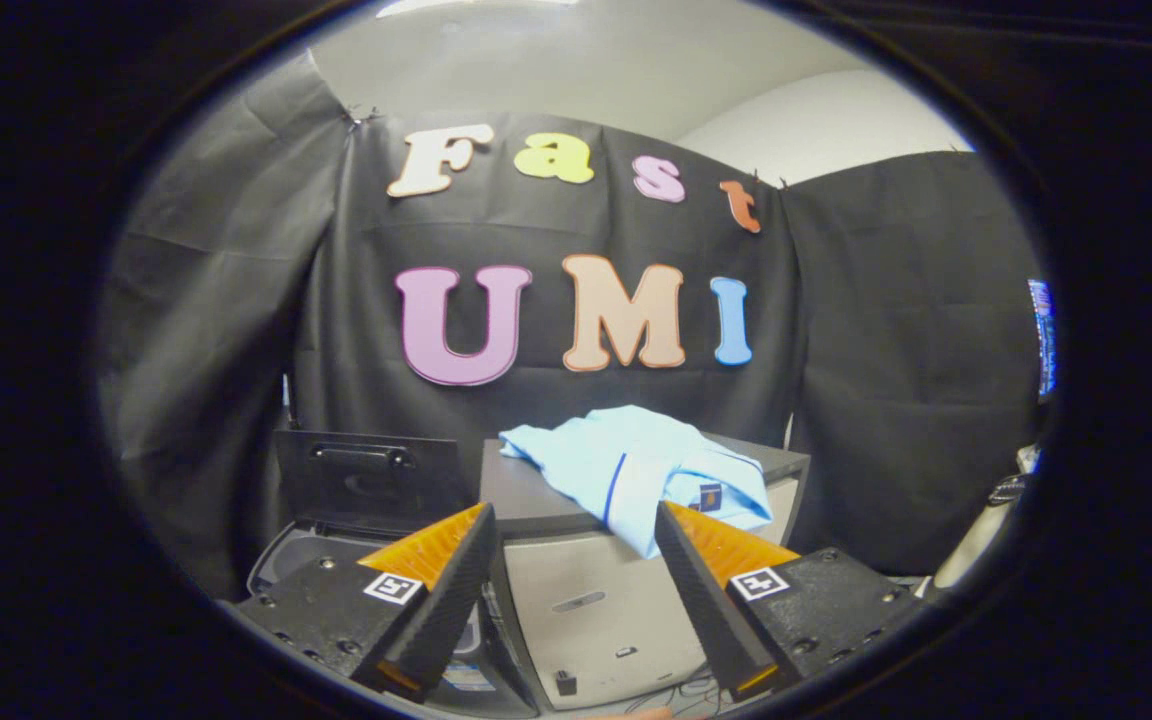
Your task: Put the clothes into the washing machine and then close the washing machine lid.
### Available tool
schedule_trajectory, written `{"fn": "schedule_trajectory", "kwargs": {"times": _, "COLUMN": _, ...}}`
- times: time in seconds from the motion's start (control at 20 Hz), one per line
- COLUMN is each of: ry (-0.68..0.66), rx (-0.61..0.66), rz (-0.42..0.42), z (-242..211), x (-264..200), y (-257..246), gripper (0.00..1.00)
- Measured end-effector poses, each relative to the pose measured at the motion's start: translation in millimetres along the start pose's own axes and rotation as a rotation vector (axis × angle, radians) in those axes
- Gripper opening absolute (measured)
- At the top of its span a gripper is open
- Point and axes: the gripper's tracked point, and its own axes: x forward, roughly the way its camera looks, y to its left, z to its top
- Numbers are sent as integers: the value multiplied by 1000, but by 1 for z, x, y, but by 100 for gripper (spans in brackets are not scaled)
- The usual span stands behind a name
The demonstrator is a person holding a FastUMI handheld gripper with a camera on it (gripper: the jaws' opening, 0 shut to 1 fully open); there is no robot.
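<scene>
My gripper [573, 535] was held out in front of me, its two fingers spread wide apart with nothing between them and nothing touching them. I took the grey cabinet [596, 600] as my landmark: a boxy unit with a dark flat top and a paler front panel, standing straight ahead of my fingers and showing in the gap between them.

A light blue garment [636, 465] lay crumpled on top of that cabinet, toward its right half. It was a shirt-like piece with a thin dark blue stripe along one fold and a small dark patch on the fabric. One flap of it spilled over the cabinet's front edge and hung a little way down the pale panel. My right finger's tip was just beside that hanging flap, close to it but apart from it, and the rest of the garment lay beyond both fingers.

Directly to the left of the cabinet, touching or nearly touching its side, stood the washing machine [286, 565]. Its dark lid [368, 472] was raised upright at the back, with a handle near its upper edge, leaving the top open. My left finger was in front of the opening, so I could not make out the inside of the tub.

Behind the cabinet and the machine hung a black cloth wall [886, 380].
</scene>
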Motion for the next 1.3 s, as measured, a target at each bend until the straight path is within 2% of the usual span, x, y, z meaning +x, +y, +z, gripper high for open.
{"fn": "schedule_trajectory", "kwargs": {"times": 0.2, "ry": 99, "rx": -55, "rz": -18, "z": 6, "x": 51, "y": -24, "gripper": 96}}
{"fn": "schedule_trajectory", "kwargs": {"times": 0.55, "ry": 183, "rx": -93, "rz": -13, "z": 8, "x": 133, "y": -55, "gripper": 97}}
{"fn": "schedule_trajectory", "kwargs": {"times": 0.75, "ry": 272, "rx": -91, "rz": -12, "z": -7, "x": 174, "y": -70, "gripper": 97}}
{"fn": "schedule_trajectory", "kwargs": {"times": 0.95, "ry": 362, "rx": -150, "rz": -6, "z": -34, "x": 194, "y": -74, "gripper": 97}}
{"fn": "schedule_trajectory", "kwargs": {"times": 1.3, "ry": 351, "rx": -45, "rz": 32, "z": -39, "x": 193, "y": -71, "gripper": 94}}
